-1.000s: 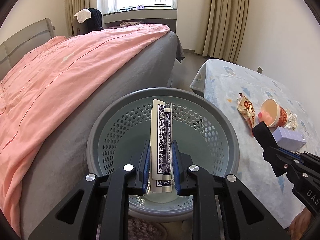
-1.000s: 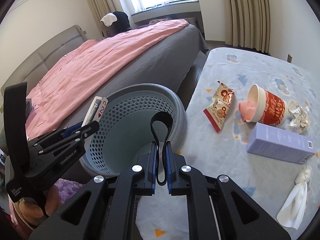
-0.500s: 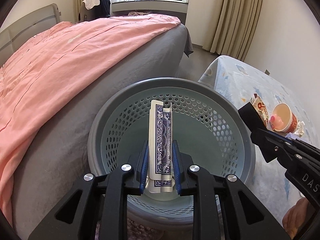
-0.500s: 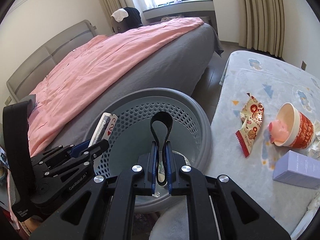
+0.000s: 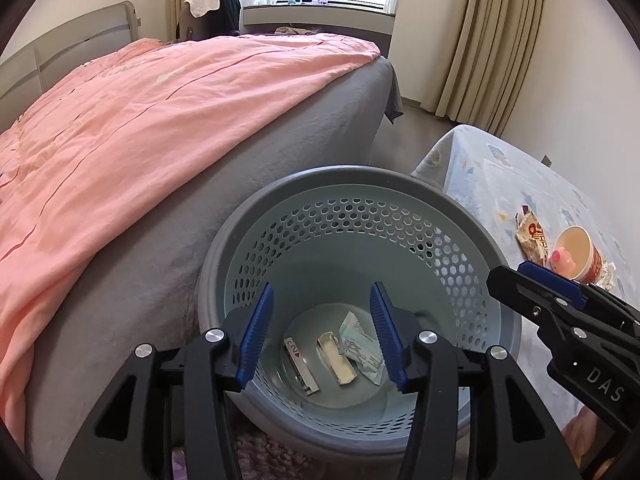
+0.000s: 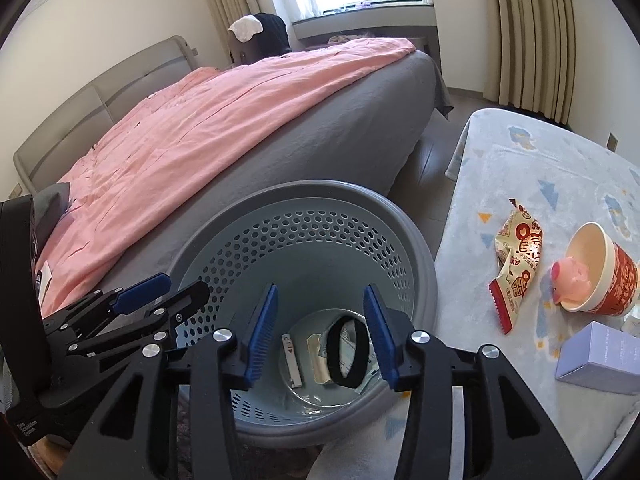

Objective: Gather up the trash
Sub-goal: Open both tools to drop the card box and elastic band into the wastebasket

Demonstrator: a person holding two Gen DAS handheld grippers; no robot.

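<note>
Perforated matt plastic basket [image 5: 420,208], pink cloth bedspread [image 5: 160,112]

The left hand-held gripper [image 5: 322,334] points steeply downward, its two blue-padded fingers [image 5: 256,330] standing apart with nothing clamped between them; its jaws have just been opening. The right hand-held gripper [image 6: 320,334] is tilted downward in much the same way, its blue pads [image 6: 262,330] likewise parted and pressing on nothing, its jaws also having just been opening. The two tools sit side by side, each visible at the edge of the other's view. A bit of the person's hand [image 5: 580,432] shows under the right tool's black body.
</note>
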